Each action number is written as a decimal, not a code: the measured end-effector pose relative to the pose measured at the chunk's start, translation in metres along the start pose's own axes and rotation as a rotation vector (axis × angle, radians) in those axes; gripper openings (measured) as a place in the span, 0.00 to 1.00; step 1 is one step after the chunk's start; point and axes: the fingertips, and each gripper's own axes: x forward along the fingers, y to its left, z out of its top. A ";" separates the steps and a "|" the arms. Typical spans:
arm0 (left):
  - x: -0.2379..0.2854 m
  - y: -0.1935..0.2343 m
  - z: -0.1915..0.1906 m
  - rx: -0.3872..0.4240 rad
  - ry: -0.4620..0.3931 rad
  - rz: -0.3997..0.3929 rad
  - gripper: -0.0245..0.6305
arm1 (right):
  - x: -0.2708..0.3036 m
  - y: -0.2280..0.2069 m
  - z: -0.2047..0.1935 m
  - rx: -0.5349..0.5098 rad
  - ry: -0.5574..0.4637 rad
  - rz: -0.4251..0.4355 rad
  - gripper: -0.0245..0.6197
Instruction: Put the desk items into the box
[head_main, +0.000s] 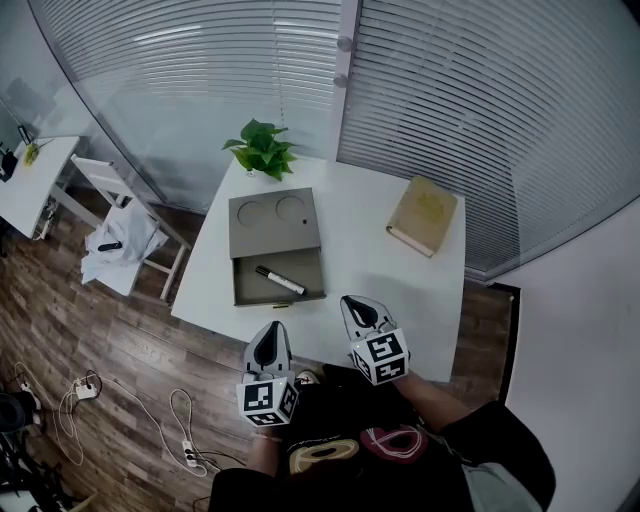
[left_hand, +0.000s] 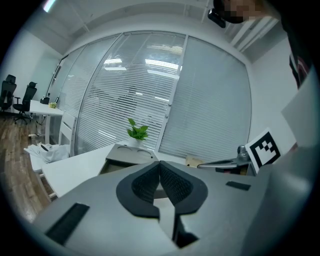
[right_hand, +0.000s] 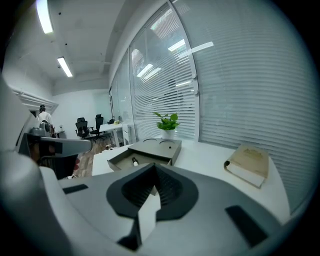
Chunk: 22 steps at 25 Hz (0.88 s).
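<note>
The right gripper (right_hand: 154, 170) and the left gripper (left_hand: 160, 167) are both held closed on nothing, near the front edge of the table (head_main: 370, 275). Beyond them, a marker (head_main: 280, 280) is seen lying in the open drawer (head_main: 300, 263) of the box (head_main: 275, 225). The book (head_main: 424, 214) lies on the table, well apart to the box's right. It is judged stiff and fairly heavy. It would best be pinched along one edge, with the covers kept shut.

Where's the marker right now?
In the head view, the marker lies in the open drawer of the grey box, left of the book.
</note>
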 end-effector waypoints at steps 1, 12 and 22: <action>0.000 0.000 0.000 0.001 -0.001 0.001 0.07 | 0.000 0.000 0.000 -0.003 0.000 0.002 0.05; -0.005 0.002 0.001 -0.009 -0.001 0.010 0.06 | -0.001 0.007 0.002 -0.025 -0.010 0.016 0.05; -0.008 0.007 -0.004 -0.009 0.001 0.018 0.06 | 0.002 0.012 0.000 -0.040 -0.009 0.026 0.05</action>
